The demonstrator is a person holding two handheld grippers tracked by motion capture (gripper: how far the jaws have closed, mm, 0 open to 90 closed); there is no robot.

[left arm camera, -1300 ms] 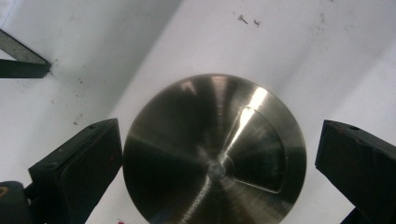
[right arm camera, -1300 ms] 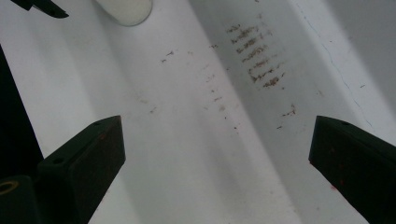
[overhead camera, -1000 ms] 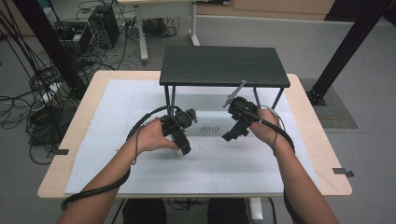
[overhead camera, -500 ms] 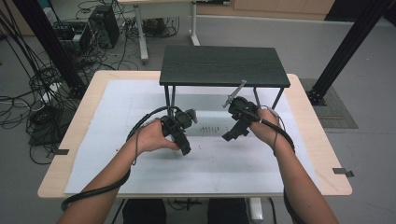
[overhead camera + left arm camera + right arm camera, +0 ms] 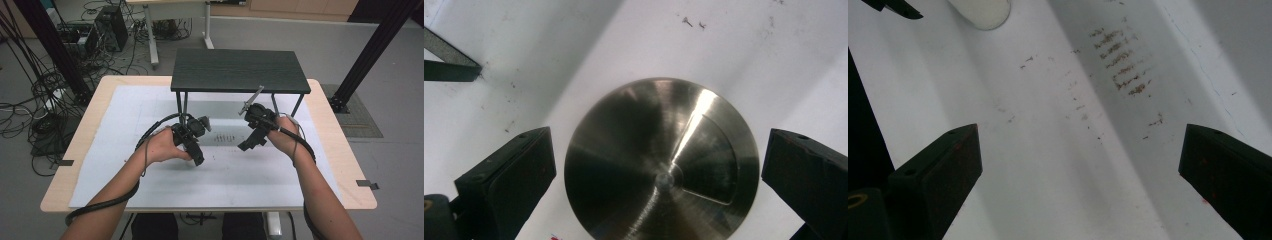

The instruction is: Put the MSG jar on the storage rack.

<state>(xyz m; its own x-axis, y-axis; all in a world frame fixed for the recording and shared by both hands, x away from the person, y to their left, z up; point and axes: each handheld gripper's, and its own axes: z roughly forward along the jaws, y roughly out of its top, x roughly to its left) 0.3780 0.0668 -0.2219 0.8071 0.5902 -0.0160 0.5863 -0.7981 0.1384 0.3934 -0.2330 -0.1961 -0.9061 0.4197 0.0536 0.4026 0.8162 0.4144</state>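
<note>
Squarely between the left gripper's (image 5: 659, 165) spread jaws sits a steel disc (image 5: 661, 160).

A light wooden table (image 5: 327, 150) stands on a grey floor (image 5: 350, 47), most of its top covered by a white sheet (image 5: 240, 175) marked with faint dark smudges. At the far side of the sheet stands a small dark shelf (image 5: 240, 70) on thin black legs. Left of the table, tangled black cables (image 5: 35, 105) spread over the floor near a dark computer tower (image 5: 111, 27). Black frame posts (image 5: 372, 47) rise at both sides. A second desk (image 5: 172, 10) stands farther back.
</note>
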